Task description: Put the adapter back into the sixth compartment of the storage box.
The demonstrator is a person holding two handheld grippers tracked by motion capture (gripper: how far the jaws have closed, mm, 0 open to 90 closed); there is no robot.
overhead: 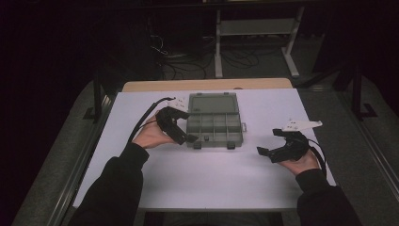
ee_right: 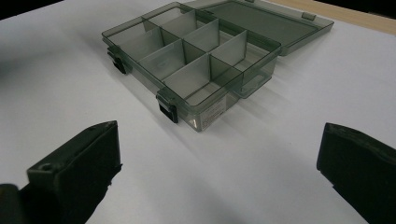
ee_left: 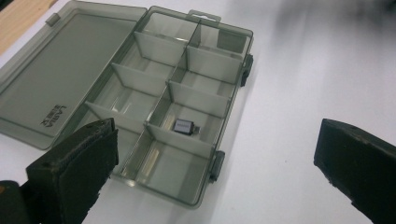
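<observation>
A smoky grey plastic organiser box (overhead: 214,126) lies open in the middle of the white table, its lid folded back toward the far side. In the left gripper view a small dark metal plug-like part (ee_left: 187,127) rests in one compartment of the box (ee_left: 154,84), in the row nearest the latches. My left gripper (overhead: 186,126) hovers at the box's left front corner, jaws wide open and holding nothing (ee_left: 215,154). My right gripper (overhead: 269,142) sits to the right of the box, apart from it, also open and holding nothing (ee_right: 217,149). The right gripper view shows the box (ee_right: 196,51) and its latches.
The white table top (overhead: 211,179) has bare room in front of and on both sides of the box. A wooden strip (overhead: 207,85) runs along the far edge. Beyond it stand a metal frame (overhead: 254,28) and floor cables in the dark.
</observation>
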